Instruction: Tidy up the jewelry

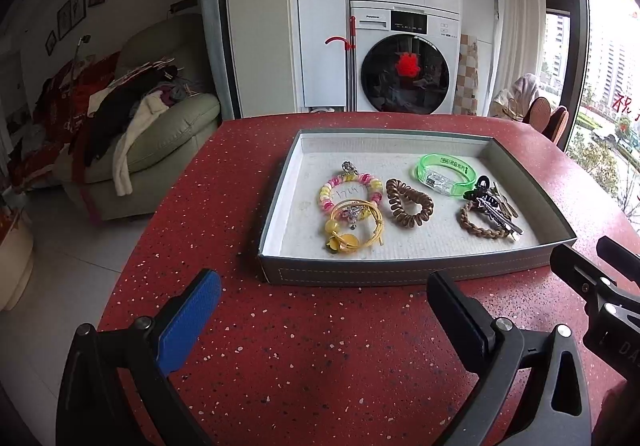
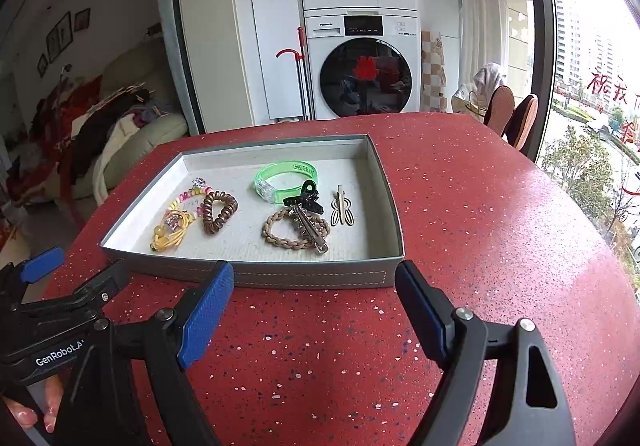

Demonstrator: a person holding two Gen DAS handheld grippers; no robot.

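Note:
A grey tray [image 1: 400,272] [image 2: 312,276] on the red table holds the jewelry: a pink-yellow bead bracelet [image 1: 350,188], a yellow cord bracelet [image 1: 354,232] [image 2: 172,232], a brown spiral hair tie [image 1: 408,202] [image 2: 218,212], a green bangle [image 1: 446,174] [image 2: 286,178], a braided brown band [image 1: 480,228] [image 2: 288,238], a black claw clip [image 2: 306,200] and metal clips [image 2: 342,208]. My left gripper [image 1: 324,286] is open and empty, just before the tray's near wall. My right gripper [image 2: 314,282] is open and empty at the tray's near right corner.
The red speckled table [image 1: 320,346] [image 2: 500,246] stretches around the tray. My right gripper shows at the left wrist view's right edge [image 1: 592,266]; my left gripper shows at the right wrist view's left edge [image 2: 44,266]. Behind are a washer [image 1: 404,62], sofa [image 1: 160,134] and chairs [image 2: 520,118].

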